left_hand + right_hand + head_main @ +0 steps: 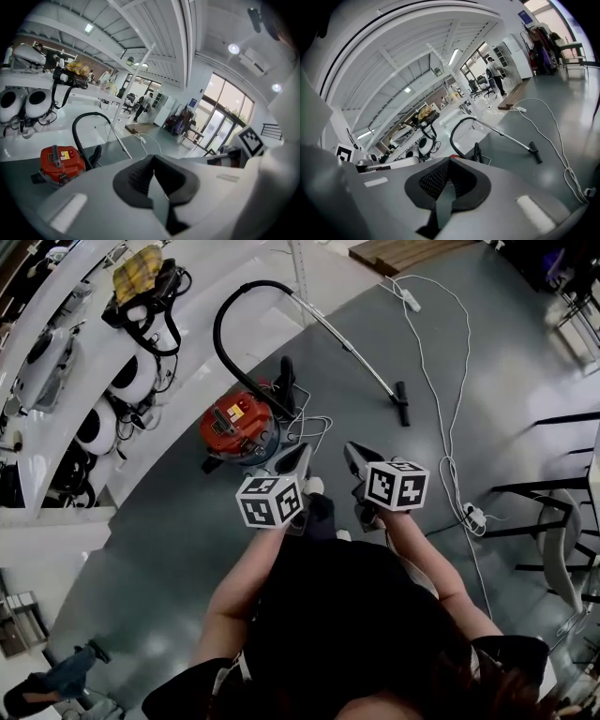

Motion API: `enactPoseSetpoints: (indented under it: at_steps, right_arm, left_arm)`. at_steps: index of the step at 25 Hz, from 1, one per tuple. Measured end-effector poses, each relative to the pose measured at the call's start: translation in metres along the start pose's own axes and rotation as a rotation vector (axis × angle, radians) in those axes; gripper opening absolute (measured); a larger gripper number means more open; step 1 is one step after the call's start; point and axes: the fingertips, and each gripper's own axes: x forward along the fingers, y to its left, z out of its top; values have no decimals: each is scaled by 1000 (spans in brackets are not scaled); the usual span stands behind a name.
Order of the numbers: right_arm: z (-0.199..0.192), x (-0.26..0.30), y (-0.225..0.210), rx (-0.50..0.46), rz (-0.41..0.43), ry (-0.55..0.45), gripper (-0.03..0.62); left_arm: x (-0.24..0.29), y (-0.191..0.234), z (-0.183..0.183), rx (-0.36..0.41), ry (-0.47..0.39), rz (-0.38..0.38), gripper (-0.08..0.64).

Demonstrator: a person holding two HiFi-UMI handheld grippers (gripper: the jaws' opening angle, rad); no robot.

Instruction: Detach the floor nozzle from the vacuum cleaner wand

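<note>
Nothing is detached yet: the floor nozzle (402, 403) is sitting on the end of the wand (347, 343), lying on the floor (497, 343) well ahead. The left gripper (300, 457) and right gripper (354, 454) are pointing forward and somewhat down, side by side, fingers closed together and gripping nothing.

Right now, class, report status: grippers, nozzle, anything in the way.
Both shut, empty: left gripper, right gripper. Ahead, floor nozzle on wand, untouched. Beside it, white cable.
</note>
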Motion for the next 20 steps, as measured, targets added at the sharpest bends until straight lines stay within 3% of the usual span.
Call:
enactPoseSetpoints:
  at_steps: [10,15,20]
  right_arm:
    - [59,76,-5,-14,-32,23,-3]
    - [87,116,-7,-14,-51,21,-3]
    - [102,152,-1,-27,-56,39,-3]
  left_arm:
    - [55,61,63,-27,8,-13,11]
    - [72,80,92,-14,-11,-99,11]
    - [86,120,107,-26,13,-82,11]
